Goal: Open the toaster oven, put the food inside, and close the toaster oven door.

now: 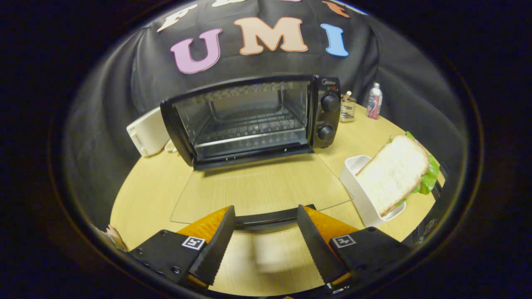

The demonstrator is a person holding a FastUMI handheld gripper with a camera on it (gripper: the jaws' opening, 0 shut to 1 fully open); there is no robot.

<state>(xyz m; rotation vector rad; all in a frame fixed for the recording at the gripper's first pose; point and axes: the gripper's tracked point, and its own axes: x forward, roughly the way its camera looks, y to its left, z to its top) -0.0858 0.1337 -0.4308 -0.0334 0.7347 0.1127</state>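
Hovering low over the wooden table, the claw has its 2 fingers spread apart and released, with nothing clamped between them. Bare tabletop shows in the gap, and the dark handle of the oven door runs across just at the fingertips, spanning from one tip to the other; whether the tips touch it I cannot tell.

Ahead of the handle, the glass door of the toaster oven lies folded all the way down, flat over the table, so the wood grain shows through it. Beyond the door the oven stands open, a wire rack across its cavity and nothing on the rack. On the oven's right-hand panel sit 2 round knobs, one above the other.

To the right of the lowered door, and well apart from the fingers, a white tray holds the food: a sandwich of white bread propped at a tilt, with green lettuce sticking out along its far edge. The sandwich is still outside the oven.

Left of the oven, a white box-like appliance rests against its side. Right of the oven, near the back of the table, stand a small clear jar and a small bottle with a coloured label, the 2 just beside each other. Black cloth closes in the booth behind everything.
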